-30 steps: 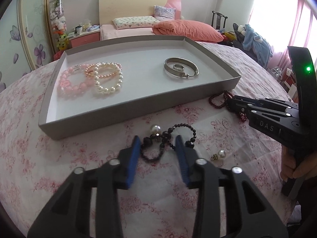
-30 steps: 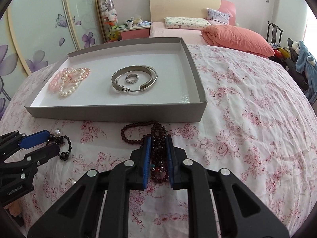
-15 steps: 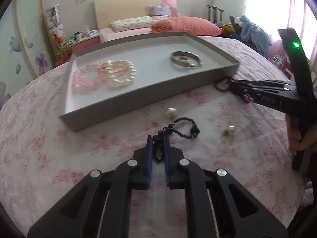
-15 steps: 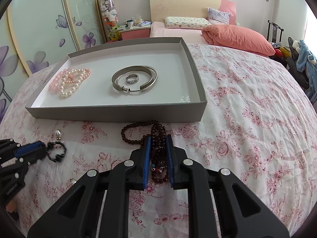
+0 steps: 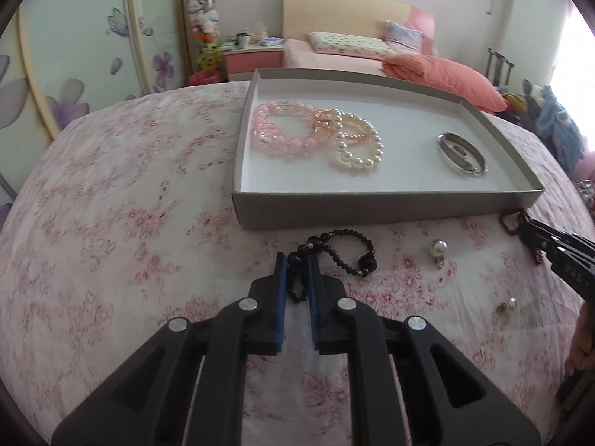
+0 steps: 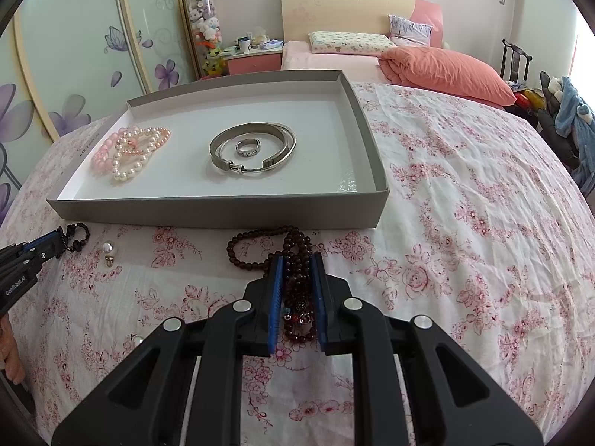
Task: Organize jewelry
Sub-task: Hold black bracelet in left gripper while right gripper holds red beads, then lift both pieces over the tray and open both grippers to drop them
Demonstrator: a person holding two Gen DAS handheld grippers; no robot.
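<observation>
A grey tray [image 5: 386, 206] [image 6: 219, 212] on the floral cloth holds a pink bead bracelet [image 5: 282, 132], a pearl bracelet [image 5: 359, 148], a silver bangle [image 6: 253, 146] and a ring [image 6: 248, 147]. My left gripper [image 5: 296, 260] is shut on a black bead bracelet [image 5: 346, 251], held just in front of the tray's near wall; it also shows in the right wrist view [image 6: 76, 236]. My right gripper [image 6: 297, 260] is shut on a dark red bead bracelet [image 6: 293, 260] lying in front of the tray.
A pearl earring [image 5: 437, 251] [image 6: 108, 251] and a smaller pearl earring [image 5: 507, 304] lie on the cloth between the grippers. A bed with pillows, a nightstand and a wardrobe stand behind the table.
My left gripper closed on the black bead bracelet and carried it left and toward the tray's near wall. The right gripper stayed shut on the dark red beads, unmoved.
</observation>
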